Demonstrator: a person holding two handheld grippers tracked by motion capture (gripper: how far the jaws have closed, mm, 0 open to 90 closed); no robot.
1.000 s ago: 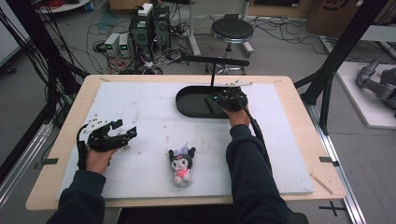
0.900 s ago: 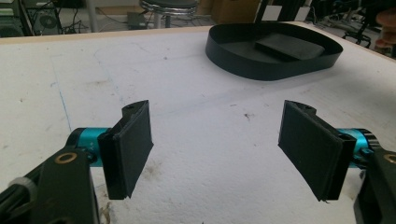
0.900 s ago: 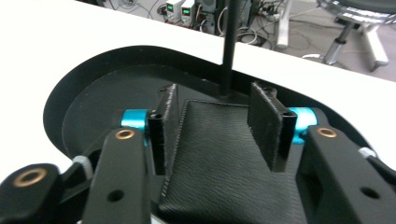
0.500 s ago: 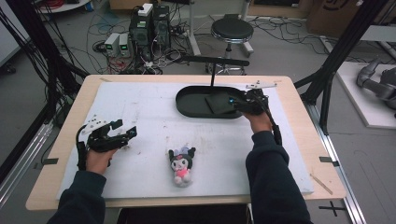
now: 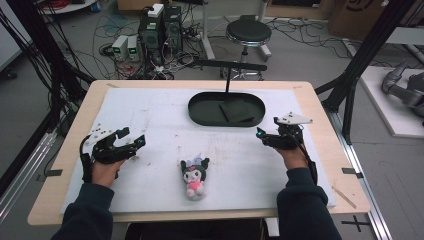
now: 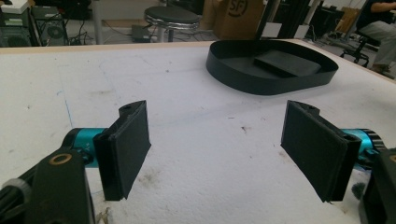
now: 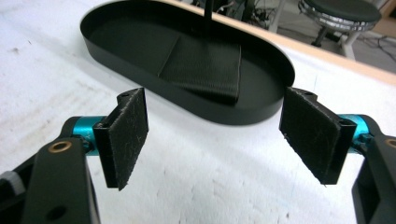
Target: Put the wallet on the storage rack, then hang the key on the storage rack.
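Note:
A black oval tray sits at the far middle of the white mat, with a flat dark pad lying in its right half. My right gripper rests low over the mat just right of the tray's near end. Its jaws have just been opening and stand open with nothing between them. In the right gripper view the tray and pad lie just beyond the right gripper. My left gripper is open and empty at the left; the left gripper faces the tray. A small plush toy lies at front centre.
The white mat covers most of the wooden table. A black bar on a post stands behind the tray. Beyond the far edge are a stool, computer boxes and cables on the floor.
The right gripper has drawn back from over the tray, rightward and toward the person, and its jaws have widened. The dark pad stays in the tray. The left gripper has not moved.

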